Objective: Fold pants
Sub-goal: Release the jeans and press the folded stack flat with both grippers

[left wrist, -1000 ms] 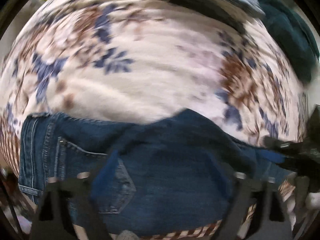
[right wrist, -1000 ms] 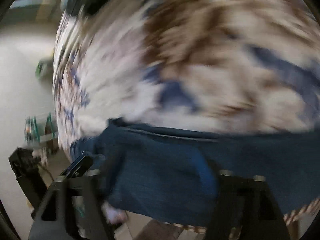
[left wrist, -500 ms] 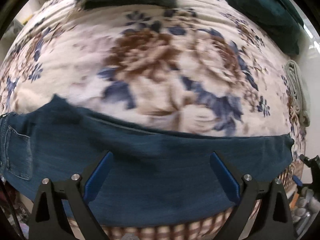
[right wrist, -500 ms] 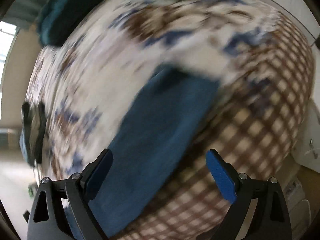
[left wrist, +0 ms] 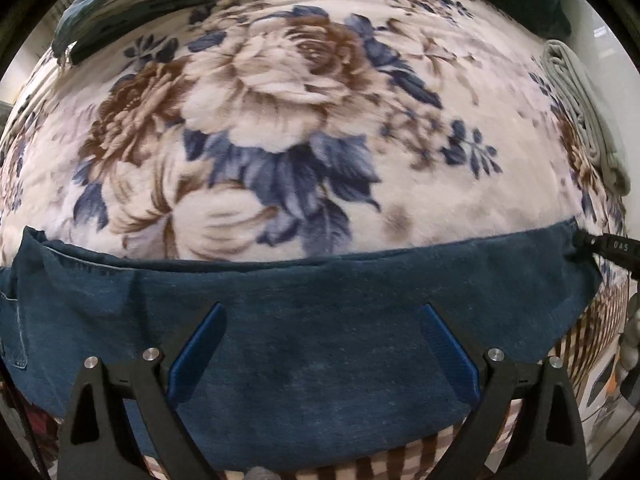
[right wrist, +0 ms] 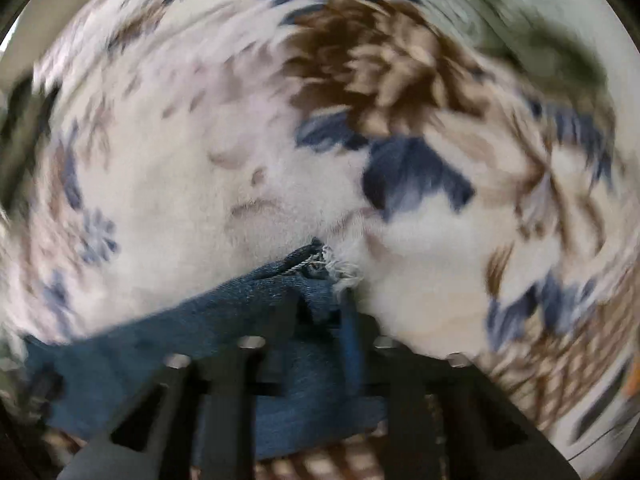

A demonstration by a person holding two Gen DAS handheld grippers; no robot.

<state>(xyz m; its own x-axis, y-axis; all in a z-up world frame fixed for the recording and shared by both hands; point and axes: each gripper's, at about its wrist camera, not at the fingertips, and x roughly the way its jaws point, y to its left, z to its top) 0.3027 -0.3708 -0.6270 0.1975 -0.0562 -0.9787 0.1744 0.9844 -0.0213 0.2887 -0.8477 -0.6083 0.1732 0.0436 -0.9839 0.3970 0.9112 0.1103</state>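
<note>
Right claw (right wrist: 320,312) is clamping the frayed hem corner of the dark blue denim pants (left wrist: 320,320), fingers shut tight on the fabric, white loose threads sticking out just ahead of the tips. That view is heavily motion-blurred, so finer detail is not readable. Left claw (left wrist: 324,344) is hovering wide open over the middle of the pant leg, blue pads (left wrist: 198,344) spread apart, nothing between them.

Pants are lying flat in a long band directly under and just ahead of the left claw, stretched across the near edge of the cream floral fleece blanket (left wrist: 300,120) on the bed. Back pocket is showing at the far left of the left claw; the hem end is off to its right, where the right claw's black tip is pinching it. A brown-and-white checked sheet (left wrist: 400,456) is peeking out below the denim.

Handling judgement: denim is looking soft but fairly heavy and thick, likely draping and sagging when lifted, not slippery. Frayed hem is looking weak, so gripping on the stitched seam rather than the loose threads is probably safer. For the left claw, taking the waistband or the seamed edge to its left should be giving the firmest hold.

Folded dark green garments (left wrist: 132,4) and a rolled grey cloth (left wrist: 580,108) are sitting well beyond, at the blanket's far edges.
</note>
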